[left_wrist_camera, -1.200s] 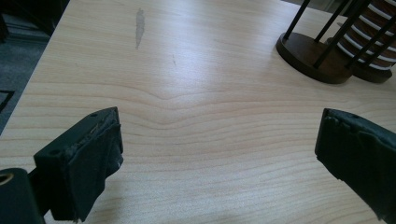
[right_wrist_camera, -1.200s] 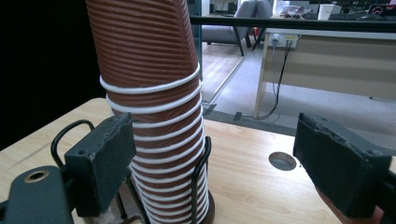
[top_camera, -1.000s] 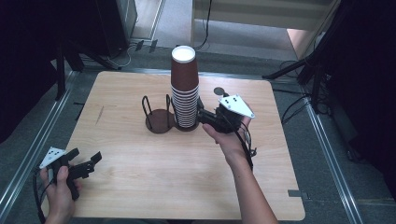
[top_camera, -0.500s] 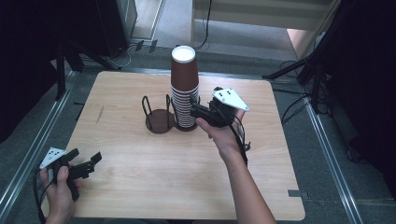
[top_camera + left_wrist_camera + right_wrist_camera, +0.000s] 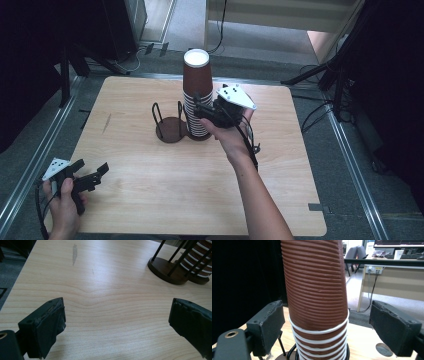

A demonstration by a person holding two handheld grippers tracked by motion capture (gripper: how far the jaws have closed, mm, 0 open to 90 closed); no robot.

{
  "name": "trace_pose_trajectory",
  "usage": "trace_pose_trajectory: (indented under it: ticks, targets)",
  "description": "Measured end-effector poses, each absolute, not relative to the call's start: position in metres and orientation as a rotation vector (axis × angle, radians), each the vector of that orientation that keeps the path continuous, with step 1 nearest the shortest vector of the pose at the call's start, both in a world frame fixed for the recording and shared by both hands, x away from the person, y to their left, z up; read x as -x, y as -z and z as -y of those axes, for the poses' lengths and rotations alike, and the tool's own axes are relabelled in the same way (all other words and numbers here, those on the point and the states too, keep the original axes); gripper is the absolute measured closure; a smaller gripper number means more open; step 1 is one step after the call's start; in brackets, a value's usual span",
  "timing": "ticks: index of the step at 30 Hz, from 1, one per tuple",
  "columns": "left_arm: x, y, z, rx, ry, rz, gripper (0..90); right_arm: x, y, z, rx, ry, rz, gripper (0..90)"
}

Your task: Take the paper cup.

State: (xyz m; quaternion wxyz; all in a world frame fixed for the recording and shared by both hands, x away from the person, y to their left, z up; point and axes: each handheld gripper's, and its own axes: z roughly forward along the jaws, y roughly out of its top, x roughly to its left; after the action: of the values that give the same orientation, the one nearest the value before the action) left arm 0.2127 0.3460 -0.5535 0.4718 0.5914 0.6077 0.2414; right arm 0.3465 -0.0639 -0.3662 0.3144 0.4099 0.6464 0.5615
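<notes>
A tall stack of upturned brown ribbed paper cups [image 5: 197,90] with white rims stands in a dark wire holder at the middle back of the wooden table [image 5: 150,200]. Beside it, on the left, is the holder's empty round base [image 5: 170,129] with thin posts. My right gripper [image 5: 199,111] is open, its jaws on either side of the stack at mid height. In the right gripper view the stack [image 5: 317,290] rises between the open right gripper [image 5: 330,326], touching neither pad. My left gripper [image 5: 92,167] hovers open over the front left corner, with bare wood between the jaws of the left gripper [image 5: 117,325].
In the left gripper view the holder base [image 5: 166,270] and the lower cups [image 5: 197,255] lie far ahead on the right. A small dark disc [image 5: 384,350] sits on the table behind the stack. Stand legs and cables [image 5: 320,80] ring the table on the floor.
My right gripper has moved left and slightly up, bringing its open jaws around the cup stack. The left gripper has stayed where it was.
</notes>
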Motion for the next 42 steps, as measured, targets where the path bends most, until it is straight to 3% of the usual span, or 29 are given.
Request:
trace_pose_trajectory:
  ticks: [4,10,42]
  targets:
    - [-0.212,0.553,-0.346,-1.451,-0.588,-1.484,1.6,-0.356,0.367,0.054,-1.086,-1.441,-1.739,4.3]
    - [-0.212,0.554,-0.347,-1.451,-0.585,-1.483,1.6,-0.366,0.365,0.041,-1.112,-1.454,-1.746,1.6]
    - [-0.212,0.554,-0.347,-1.451,-0.578,-1.477,1.6,-0.397,0.37,0.022,-1.181,-1.417,-1.717,8.1]
